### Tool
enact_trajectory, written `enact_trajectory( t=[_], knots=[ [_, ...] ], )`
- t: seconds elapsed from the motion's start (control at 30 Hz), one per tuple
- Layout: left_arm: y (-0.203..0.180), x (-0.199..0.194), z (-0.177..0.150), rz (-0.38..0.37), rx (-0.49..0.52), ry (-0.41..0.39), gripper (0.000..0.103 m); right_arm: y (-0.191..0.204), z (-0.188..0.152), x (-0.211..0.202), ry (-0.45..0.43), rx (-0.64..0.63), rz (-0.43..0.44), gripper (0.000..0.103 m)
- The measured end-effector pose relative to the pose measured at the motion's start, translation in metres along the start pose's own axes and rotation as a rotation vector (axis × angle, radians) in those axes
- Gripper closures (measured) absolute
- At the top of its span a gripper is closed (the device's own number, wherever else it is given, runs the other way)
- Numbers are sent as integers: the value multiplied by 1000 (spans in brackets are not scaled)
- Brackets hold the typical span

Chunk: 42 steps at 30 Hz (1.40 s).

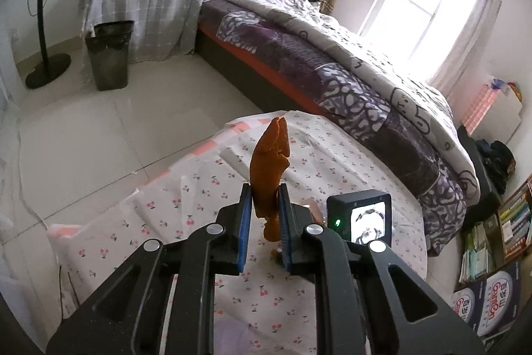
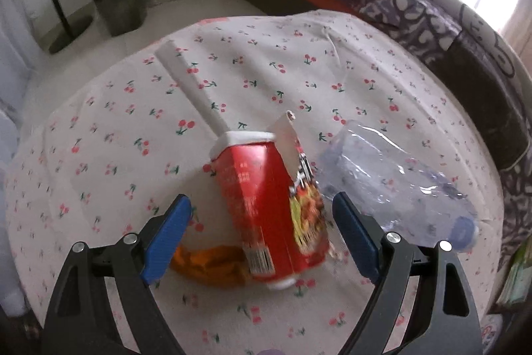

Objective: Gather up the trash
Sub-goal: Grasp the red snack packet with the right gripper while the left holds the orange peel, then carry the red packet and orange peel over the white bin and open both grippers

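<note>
My left gripper (image 1: 265,205) is shut on an orange peel (image 1: 270,155) and holds it upright above the cherry-print tablecloth (image 1: 166,222). My right gripper (image 2: 262,215) is open, its blue fingers on either side of a red carton (image 2: 269,205) lying on the table (image 2: 133,122). A crushed clear plastic bottle (image 2: 392,185) lies just right of the carton. Another orange peel (image 2: 209,265) lies under the carton's near left side. A dark trash bin (image 1: 108,55) stands on the floor beyond the table, and it also shows in the right wrist view (image 2: 121,0).
A bed (image 1: 332,62) with a patterned quilt runs along the right. A cloth-covered stand (image 1: 146,5) sits behind the bin, and a fan stand (image 1: 46,69) to its left. Books and boxes (image 1: 498,255) are stacked at the far right. A white paper strip (image 2: 189,85) lies on the table.
</note>
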<state>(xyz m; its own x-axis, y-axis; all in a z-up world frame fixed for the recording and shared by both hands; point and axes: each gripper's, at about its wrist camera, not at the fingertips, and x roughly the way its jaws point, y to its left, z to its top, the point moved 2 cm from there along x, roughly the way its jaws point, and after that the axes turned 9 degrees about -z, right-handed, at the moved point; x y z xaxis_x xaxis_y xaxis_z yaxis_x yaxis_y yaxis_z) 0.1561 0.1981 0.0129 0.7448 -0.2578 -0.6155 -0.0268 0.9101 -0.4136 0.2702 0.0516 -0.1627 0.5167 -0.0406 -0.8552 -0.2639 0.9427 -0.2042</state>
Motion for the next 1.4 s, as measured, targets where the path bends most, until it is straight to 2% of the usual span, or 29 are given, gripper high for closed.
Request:
enact_trajectory(
  t=[0.07,0.1,0.17,0.23,0.43,0.63,0.9,1.17,1.4],
  knots=[
    [3,-3,1,3,-5,-5,88,-2,2,6,12,31,6,26],
    [5,-5,1,3,-7,-8,88,-4,2,9,21,43,5,37],
    [6,-7,2,3,-9,-12,88,-6,3,12,24,65,16,41],
    [8,-8,2,8,-11,-17,88,-8,4,7,4,85,25,51],
    [7,-9,2,5,-9,-23,88,-15,5,-26,-90,138,36,53],
    [-6,-8,-3,-8,11,-29,88,-32,8,-83,-216,204,52,53],
    [-24,-4,-13,-22,56,-20,88,-64,-8,-148,-330,295,60,53],
    [-45,6,-27,-30,100,4,88,-103,-45,-187,-393,377,40,52],
    [-67,17,-40,-39,150,25,88,-138,-83,-185,-380,462,11,52]
  ],
)
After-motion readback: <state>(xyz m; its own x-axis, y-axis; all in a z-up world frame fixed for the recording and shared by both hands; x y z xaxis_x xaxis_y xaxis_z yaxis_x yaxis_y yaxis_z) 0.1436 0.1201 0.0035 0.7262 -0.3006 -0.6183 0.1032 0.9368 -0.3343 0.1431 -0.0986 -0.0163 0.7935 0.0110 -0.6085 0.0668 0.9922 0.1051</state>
